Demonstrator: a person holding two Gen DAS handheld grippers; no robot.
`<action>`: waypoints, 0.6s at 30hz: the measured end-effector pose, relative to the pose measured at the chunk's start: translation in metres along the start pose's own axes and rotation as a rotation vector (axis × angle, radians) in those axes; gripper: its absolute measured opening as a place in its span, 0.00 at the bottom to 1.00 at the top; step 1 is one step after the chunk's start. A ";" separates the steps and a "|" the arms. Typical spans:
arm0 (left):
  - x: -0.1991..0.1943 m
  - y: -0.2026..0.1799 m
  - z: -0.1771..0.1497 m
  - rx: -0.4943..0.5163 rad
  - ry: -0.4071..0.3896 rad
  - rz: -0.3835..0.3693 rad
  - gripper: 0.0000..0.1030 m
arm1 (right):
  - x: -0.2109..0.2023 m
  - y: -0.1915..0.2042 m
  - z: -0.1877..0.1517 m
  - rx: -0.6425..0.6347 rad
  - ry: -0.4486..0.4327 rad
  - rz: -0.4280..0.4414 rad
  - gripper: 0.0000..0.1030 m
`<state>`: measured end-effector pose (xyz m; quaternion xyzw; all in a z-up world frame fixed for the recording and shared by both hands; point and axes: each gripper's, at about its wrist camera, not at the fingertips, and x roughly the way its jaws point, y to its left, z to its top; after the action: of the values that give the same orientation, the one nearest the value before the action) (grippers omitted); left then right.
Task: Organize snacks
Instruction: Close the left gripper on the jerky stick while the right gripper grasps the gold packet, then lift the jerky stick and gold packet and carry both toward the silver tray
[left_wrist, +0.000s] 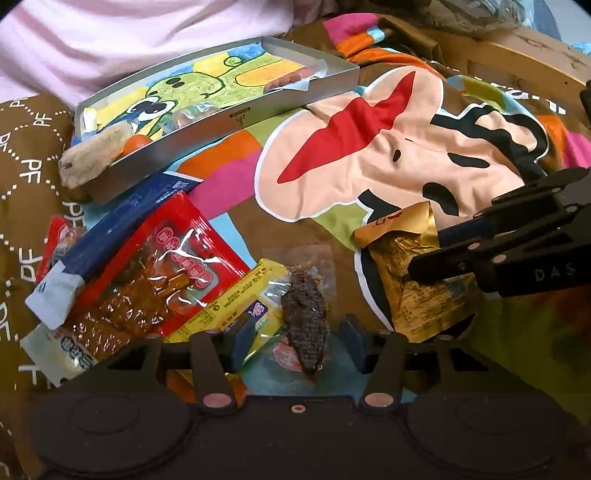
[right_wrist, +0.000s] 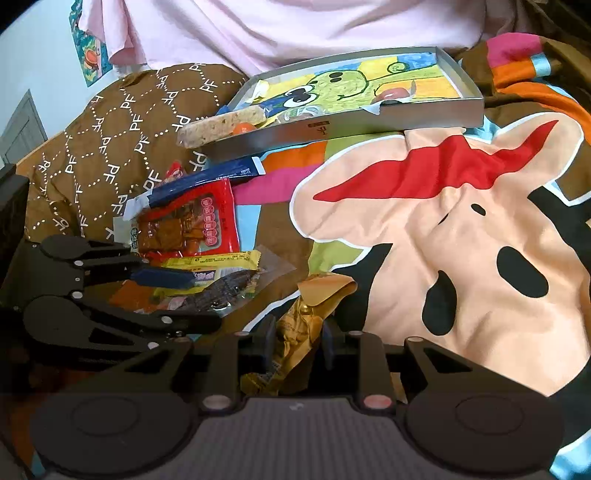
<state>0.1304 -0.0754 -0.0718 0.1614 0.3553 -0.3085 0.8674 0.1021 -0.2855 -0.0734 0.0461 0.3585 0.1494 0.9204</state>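
Surface: bed, covered by a cartoon-print blanket, soft and creased (no firm backing under anything).
Left gripper: unclenched, pads either side of a dark dried-meat snack in a clear wrapper, not pressing on it as far as can be seen.
Right gripper: clenched on a gold foil packet, wrapper bunched and crinkled between the pads.
Gold packet, place: near edge of the blanket, just right of the snack heap; in the left wrist view the right gripper lies over its right side.
Snack heap: red packet of brown strips, blue stick packet across it, yellow-wrapped bar, all overlapping toward the left side of the bed.
Tray: shallow grey box with a drawing as its floor, at the far side, left end overhung by a pale grain bar, an orange ball beside it.
Handling: light, limp, slippery film; likely to slide or fold. Best taken at a sealed end or across the middle bulge.
Open room: wide bare blanket between heap and tray, right half clear.
Edges: low tray wall to clear (raised lip faces the grippers); the two grippers sit close together.
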 end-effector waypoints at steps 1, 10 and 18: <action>0.002 0.000 0.001 0.004 0.001 0.000 0.56 | 0.000 0.000 0.000 -0.001 0.001 0.000 0.29; 0.004 -0.007 0.003 0.039 0.004 0.001 0.45 | 0.001 0.005 0.000 -0.018 0.004 -0.015 0.28; -0.002 -0.001 0.005 -0.036 -0.011 -0.006 0.44 | -0.004 0.021 -0.002 -0.129 -0.051 -0.050 0.23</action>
<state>0.1307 -0.0777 -0.0671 0.1433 0.3564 -0.3055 0.8713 0.0931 -0.2670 -0.0679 -0.0184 0.3256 0.1480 0.9337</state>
